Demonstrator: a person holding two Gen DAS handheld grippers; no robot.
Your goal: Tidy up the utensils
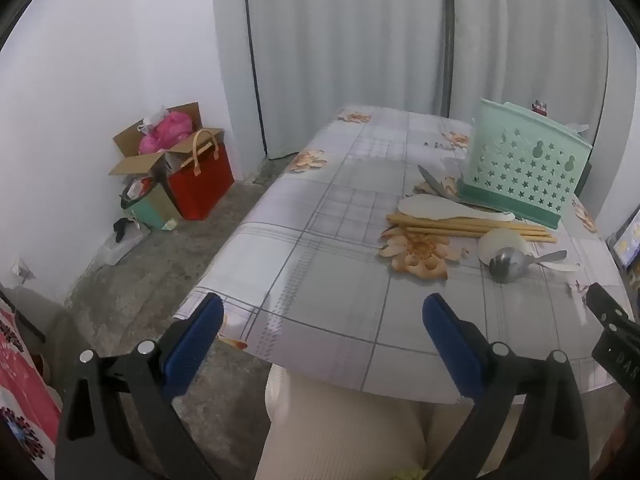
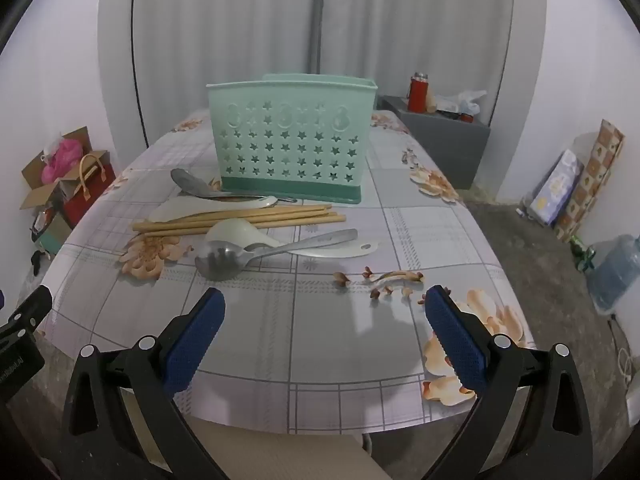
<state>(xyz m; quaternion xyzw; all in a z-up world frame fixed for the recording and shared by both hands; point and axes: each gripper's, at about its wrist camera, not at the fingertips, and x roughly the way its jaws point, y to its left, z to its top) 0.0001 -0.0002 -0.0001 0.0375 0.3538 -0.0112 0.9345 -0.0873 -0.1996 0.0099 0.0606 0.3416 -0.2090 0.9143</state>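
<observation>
A mint-green utensil holder (image 2: 291,148) with star cut-outs stands upright on the table; it also shows in the left wrist view (image 1: 524,164). In front of it lie bamboo chopsticks (image 2: 240,219), a white rice paddle (image 2: 208,206), a white spoon (image 2: 240,232), a metal spoon (image 2: 224,262) and another metal spoon (image 2: 192,184) by the holder's base. The chopsticks (image 1: 468,226) and metal spoon (image 1: 512,264) also show in the left wrist view. My right gripper (image 2: 324,316) is open and empty over the table's near edge. My left gripper (image 1: 322,320) is open and empty, left of the utensils.
The table (image 2: 320,340) has a flowered checked cloth. A red bag (image 1: 200,184) and cardboard box (image 1: 160,148) stand on the floor at left. A grey cabinet (image 2: 440,140) with a red flask (image 2: 418,92) is behind right. A water bottle (image 2: 616,272) stands on the floor right.
</observation>
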